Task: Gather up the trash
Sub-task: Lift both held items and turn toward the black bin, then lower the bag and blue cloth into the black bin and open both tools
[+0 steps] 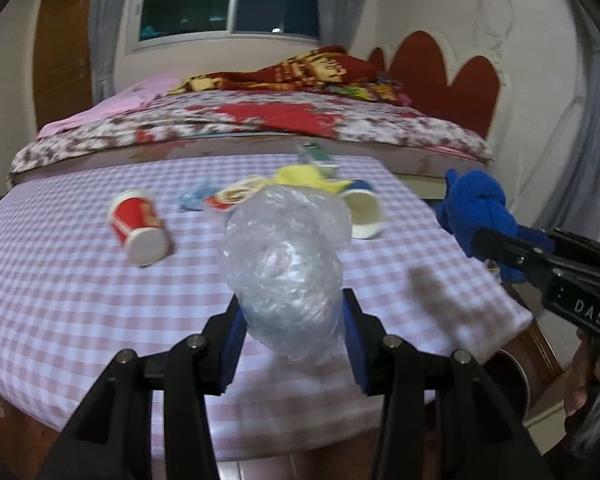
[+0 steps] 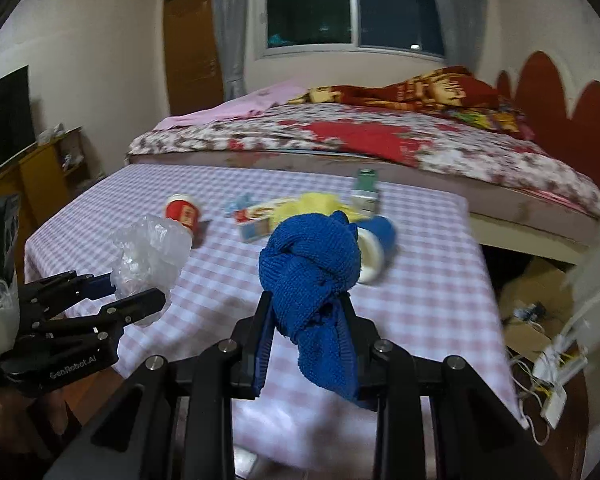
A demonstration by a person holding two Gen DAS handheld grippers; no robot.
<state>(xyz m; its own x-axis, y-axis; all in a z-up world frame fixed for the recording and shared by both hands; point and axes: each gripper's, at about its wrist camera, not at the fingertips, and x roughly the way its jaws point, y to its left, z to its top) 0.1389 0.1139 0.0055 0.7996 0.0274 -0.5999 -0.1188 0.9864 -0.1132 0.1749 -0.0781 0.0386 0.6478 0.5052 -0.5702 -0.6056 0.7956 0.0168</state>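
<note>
Your left gripper [image 1: 290, 316] has its two fingers clamped on a crumpled clear plastic bag [image 1: 284, 256]; the blue pads press it from both sides, and the bag bulges up and forward out of them, above the table. Your right gripper [image 2: 306, 320] is clamped on a knotted blue cloth [image 2: 312, 276]. The knot stands above the fingertips and a loose tail hangs down between the fingers. Both things are lifted off the table, held near its front edge, the bag to the left of the cloth.

Farther out, the rest of the trash lies on the table with the pink checked cloth [image 2: 420, 300]. A red paper cup [image 1: 138, 226] lies on its side at the left, well apart from the others. Near the middle you see a small light blue wrapper [image 1: 194, 196], a flat printed packet [image 1: 236, 196] and a yellow cloth [image 1: 304, 178], close together. A blue-and-white paper cup [image 1: 362, 210] lies on its side just beside the yellow cloth, and a small green and white carton [image 2: 366, 192] lies behind them. Behind the table is a bed with a flowered cover [image 2: 380, 136].
</note>
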